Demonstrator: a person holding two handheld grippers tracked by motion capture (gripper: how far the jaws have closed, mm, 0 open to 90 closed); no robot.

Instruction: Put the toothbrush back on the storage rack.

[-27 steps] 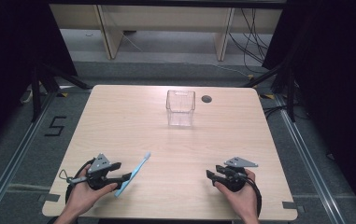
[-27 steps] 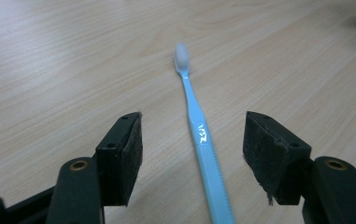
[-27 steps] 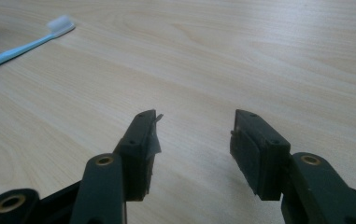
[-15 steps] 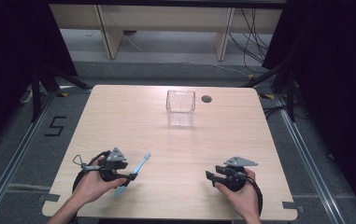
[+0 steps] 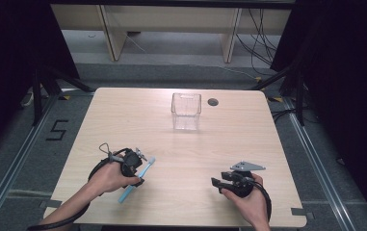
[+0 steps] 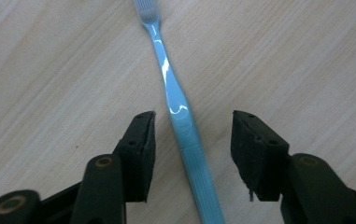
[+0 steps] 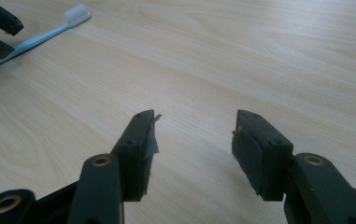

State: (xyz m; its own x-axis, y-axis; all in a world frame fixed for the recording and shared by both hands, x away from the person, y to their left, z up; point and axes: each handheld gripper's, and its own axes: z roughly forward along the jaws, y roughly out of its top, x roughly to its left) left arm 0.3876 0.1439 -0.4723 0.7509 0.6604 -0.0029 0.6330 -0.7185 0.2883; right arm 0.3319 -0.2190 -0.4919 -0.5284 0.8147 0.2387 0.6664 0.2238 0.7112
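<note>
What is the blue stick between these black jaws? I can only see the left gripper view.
Observer: A toothbrush. The high view shows it lying flat at the near left of the table.
Operator: Is anything else on there?
Observer: Yes, a clear box stands farther back, about midway across.
Operator: And the other hand?
Observer: The right gripper sits at the near right, open, with nothing between its jaws.

Both hands are resting low over the near edge, the left gripper (image 5: 140,166) pointing downward with jaws standing apart, the right gripper (image 5: 216,182) lying level, jaws wide.
</note>
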